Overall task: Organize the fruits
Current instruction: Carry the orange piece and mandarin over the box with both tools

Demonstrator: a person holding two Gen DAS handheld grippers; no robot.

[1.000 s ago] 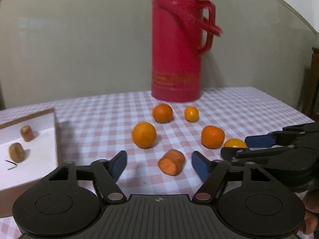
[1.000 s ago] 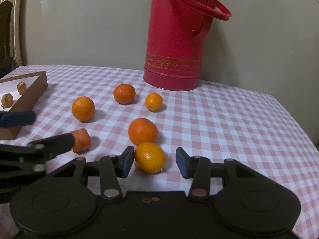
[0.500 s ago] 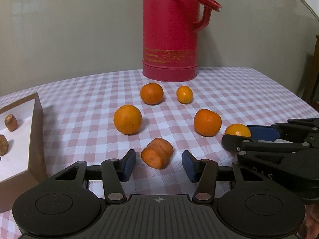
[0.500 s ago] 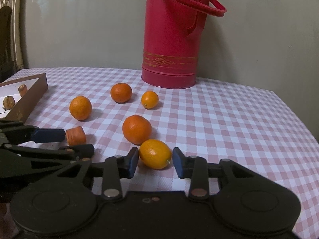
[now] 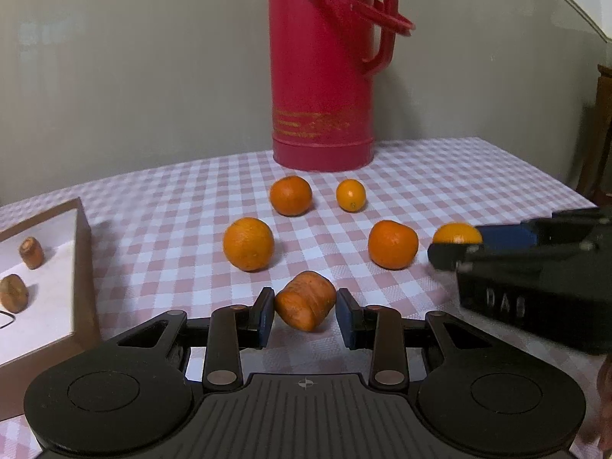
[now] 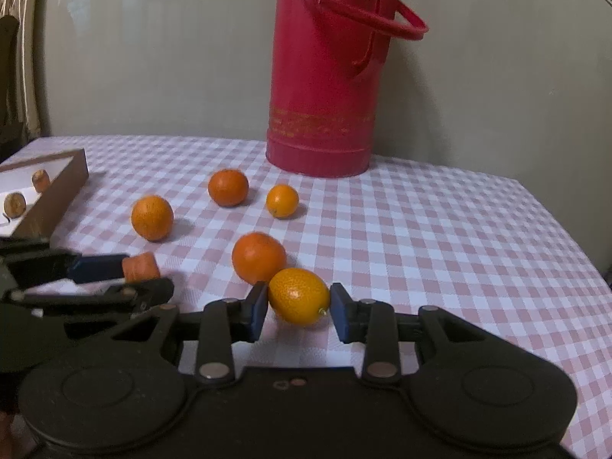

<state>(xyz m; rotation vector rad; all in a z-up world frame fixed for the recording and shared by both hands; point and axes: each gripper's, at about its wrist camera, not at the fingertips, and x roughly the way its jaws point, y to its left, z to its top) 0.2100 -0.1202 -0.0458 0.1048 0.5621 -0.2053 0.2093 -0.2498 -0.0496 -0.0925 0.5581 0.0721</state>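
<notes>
Far left: a brown box [image 5: 81,267] with a white floor, holding 2 small brownish pieces, well apart from the loose fruit. Next, rightward, in the left wrist view: the left gripper [image 5: 305,315], jaws just closed in, blue pads pressed on either side of a carrot-coloured stub [image 5: 306,300]. Stub lying slantwise, cut face turned toward the camera and a little left, long axis running back and to the right, so clamped across its body rather than end to end. Cannot tell whether clear of the checked cloth [image 5: 172,206] yet. Beyond it, 4 loose oranges spread over the cloth, none touching another, with a red flask [image 5: 323,76] upright at the back. Further right, in the right wrist view: the right gripper [image 6: 298,311], jaws likewise just drawn in, pads tight on an oval yellow-orange fruit [image 6: 299,296]. Long axis of that fruit set almost straight across from pad to pad, stem tip low by the right-hand pad, so held end to end, probably a less secure hold on a smooth skin. Just behind it, nearly touching, 1 rounder orange [image 6: 259,257]. Box to the left of both grips, nearer the left one; judging from that, a short lift and a leftward carry for the stub, a longer crossing for the oval fruit if bound for the same place.
</notes>
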